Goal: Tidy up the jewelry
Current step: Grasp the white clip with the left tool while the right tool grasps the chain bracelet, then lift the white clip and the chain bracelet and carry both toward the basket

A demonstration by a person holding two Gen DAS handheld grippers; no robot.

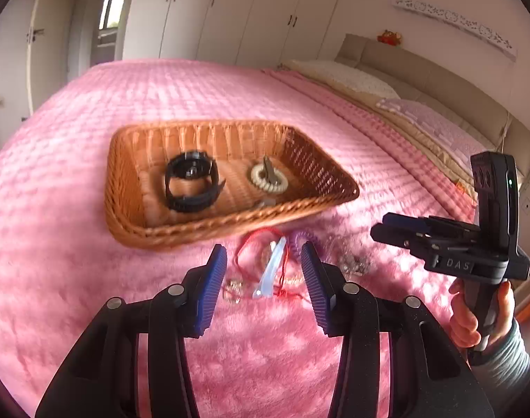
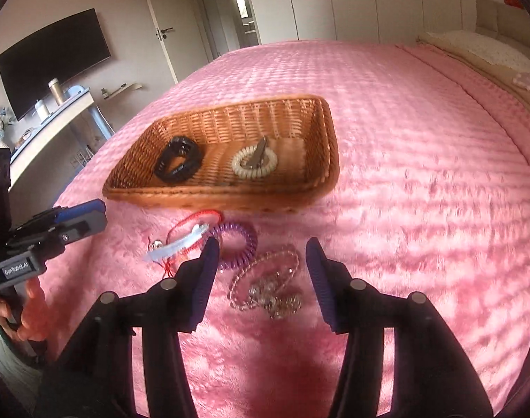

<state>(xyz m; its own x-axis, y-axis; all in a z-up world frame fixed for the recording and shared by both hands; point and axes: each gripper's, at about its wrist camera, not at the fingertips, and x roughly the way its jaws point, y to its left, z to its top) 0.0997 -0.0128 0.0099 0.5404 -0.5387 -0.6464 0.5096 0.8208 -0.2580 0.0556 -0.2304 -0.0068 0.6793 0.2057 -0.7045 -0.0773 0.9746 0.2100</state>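
Both sets of jaws stand apart and empty above the pink bed [image 2: 404, 139]. Past the left gripper [image 1: 264, 271], between its jaws, lie a red string bracelet [image 1: 254, 244] and a clear clip [image 1: 270, 271]. Between the right gripper [image 2: 261, 271] jaws lies a beaded chain [image 2: 265, 289], a purple coil [image 2: 237, 244] beside. Beyond, the wicker basket [image 2: 320, 188] holds a black watch [image 1: 191, 184] and a cream coil [image 1: 268, 177]

A bed under a fluffy pink waffle-textured bedspread [image 2: 386, 111] fills the room, dappled with sunlight. White floor-to-ceiling wardrobe doors [image 1: 251, 10] line the far wall; a black wall-mounted television [image 2: 52, 59] hangs above a curved white shelf [image 2: 52, 122]. A beige padded headboard [image 1: 435, 83] backs the pillows.
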